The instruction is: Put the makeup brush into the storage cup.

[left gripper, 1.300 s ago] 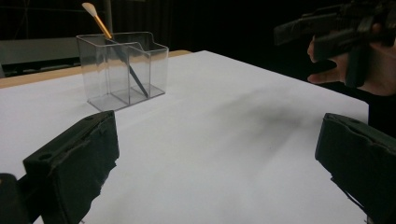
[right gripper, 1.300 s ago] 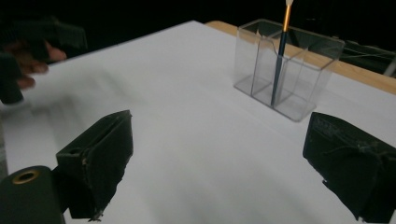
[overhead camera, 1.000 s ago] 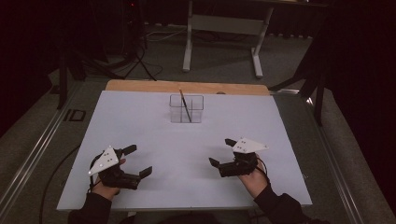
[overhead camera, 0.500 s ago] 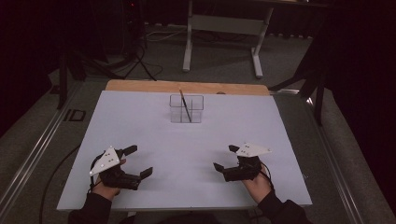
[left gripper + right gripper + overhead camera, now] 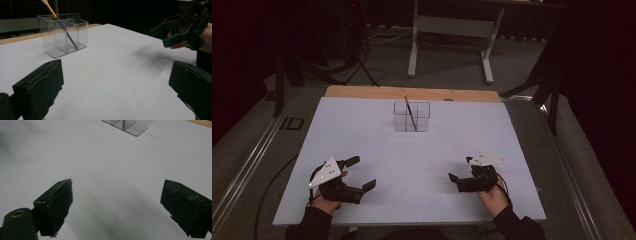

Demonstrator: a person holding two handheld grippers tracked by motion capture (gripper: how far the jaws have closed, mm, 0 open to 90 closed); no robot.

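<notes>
A clear two-compartment holder (image 5: 411, 116) stands on the white table (image 5: 362, 130) at the far middle. A thin orange-and-dark brush (image 5: 410, 112) leans in it, lower end in the right-hand compartment. My left gripper (image 5: 362, 172) hovers open at the near left, nothing between its jaws. My right gripper (image 5: 460, 169) is open at the near right, also empty. The left gripper view looks past its own jaws (image 5: 116, 82) to the holder (image 5: 62, 35), the brush (image 5: 52, 11) and the right gripper (image 5: 180, 27). The right gripper (image 5: 117, 202) faces bare table, with the holder's base (image 5: 125, 125) at the top edge.
A wooden strip (image 5: 412, 93) runs along the table's far edge. Beyond it on the floor stand a white metal frame (image 5: 452, 25) and dark tripod legs (image 5: 362, 65). A metal rail (image 5: 247, 165) runs along the left side.
My right gripper has drifted a little toward the near edge and to the right. The left gripper has hardly moved.
</notes>
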